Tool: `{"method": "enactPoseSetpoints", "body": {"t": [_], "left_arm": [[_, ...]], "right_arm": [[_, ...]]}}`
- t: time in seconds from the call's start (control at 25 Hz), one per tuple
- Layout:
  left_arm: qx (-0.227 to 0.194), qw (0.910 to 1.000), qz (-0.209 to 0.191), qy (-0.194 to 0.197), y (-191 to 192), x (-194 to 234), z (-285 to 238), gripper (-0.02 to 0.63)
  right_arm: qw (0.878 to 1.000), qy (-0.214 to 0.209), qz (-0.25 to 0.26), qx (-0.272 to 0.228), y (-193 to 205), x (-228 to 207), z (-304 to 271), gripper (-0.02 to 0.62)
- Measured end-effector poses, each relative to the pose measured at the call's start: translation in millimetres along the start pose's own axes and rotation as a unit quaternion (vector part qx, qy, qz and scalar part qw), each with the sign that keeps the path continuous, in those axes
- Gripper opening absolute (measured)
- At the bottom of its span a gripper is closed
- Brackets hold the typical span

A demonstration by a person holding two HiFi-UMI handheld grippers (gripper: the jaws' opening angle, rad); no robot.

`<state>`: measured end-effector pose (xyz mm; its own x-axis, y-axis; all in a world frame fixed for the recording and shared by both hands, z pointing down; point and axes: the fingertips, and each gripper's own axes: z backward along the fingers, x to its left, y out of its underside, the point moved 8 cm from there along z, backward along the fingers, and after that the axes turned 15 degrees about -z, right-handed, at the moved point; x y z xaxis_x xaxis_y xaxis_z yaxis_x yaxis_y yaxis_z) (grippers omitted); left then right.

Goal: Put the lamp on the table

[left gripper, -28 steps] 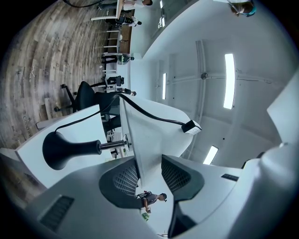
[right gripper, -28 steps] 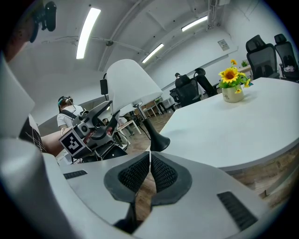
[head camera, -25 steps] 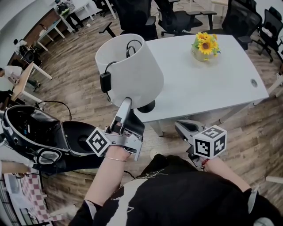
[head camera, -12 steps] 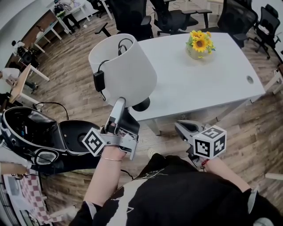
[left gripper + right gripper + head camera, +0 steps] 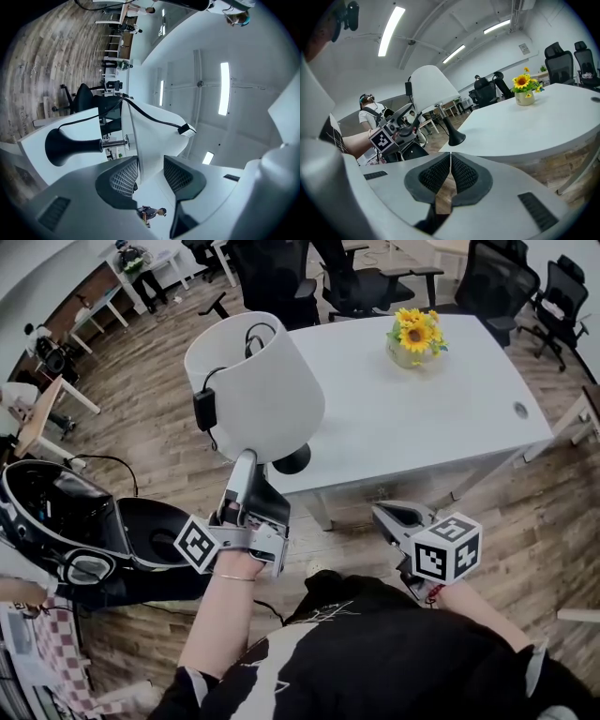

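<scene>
The lamp has a white shade (image 5: 258,381), a black base (image 5: 292,460) and a black cord with a plug (image 5: 201,409) hanging over the shade. Its base rests on the near left corner of the white table (image 5: 422,427). My left gripper (image 5: 242,463) reaches up to the shade's lower rim. In the left gripper view the thin rim of the shade (image 5: 140,140) runs between the jaws of the left gripper (image 5: 151,171), which are opening, and the right pad (image 5: 178,174) stands off it. My right gripper (image 5: 389,514) hangs low in front of the table, shut and empty (image 5: 450,165).
A vase of sunflowers (image 5: 412,334) stands at the table's far side. Black office chairs (image 5: 370,282) ring the far edge. An open black case (image 5: 66,521) lies on the wooden floor at the left. People work at desks (image 5: 42,343) in the far left.
The left gripper's jaws have spread apart around the shade's rim. The whole view has shifted slightly; the right gripper has stayed where it was.
</scene>
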<state>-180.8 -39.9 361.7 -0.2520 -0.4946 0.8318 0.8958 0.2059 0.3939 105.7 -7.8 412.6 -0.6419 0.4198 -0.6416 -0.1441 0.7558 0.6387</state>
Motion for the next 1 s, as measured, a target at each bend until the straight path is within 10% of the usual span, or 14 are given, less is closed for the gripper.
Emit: {"method": "enactPoseSetpoints", "body": {"t": [0.32, 0.72, 0.84, 1.0], "left_arm": [[0.005, 1.0, 0.002, 0.007, -4.4, 7.6, 21.0, 0.132], [0.11, 0.992, -0.019, 0.058, -27.8, -15.0, 39.8, 0.023], [0.195, 0.9754, -0.077, 0.069, -37.6, -34.7, 57.5, 0.018], [0.306, 0.9259, -0.216, 0.053, -52.7, -53.1, 85.5, 0.018]], "right_arm": [[0.999, 0.042, -0.001, -0.03, 7.0, 7.1, 28.3, 0.024], [0.993, 0.05, -0.041, -0.098, 13.8, 63.9, 19.0, 0.024], [0.991, 0.018, -0.053, -0.125, 11.3, 93.7, 15.4, 0.023], [0.988, -0.016, -0.027, -0.153, 12.5, 141.1, 11.3, 0.024]]}}
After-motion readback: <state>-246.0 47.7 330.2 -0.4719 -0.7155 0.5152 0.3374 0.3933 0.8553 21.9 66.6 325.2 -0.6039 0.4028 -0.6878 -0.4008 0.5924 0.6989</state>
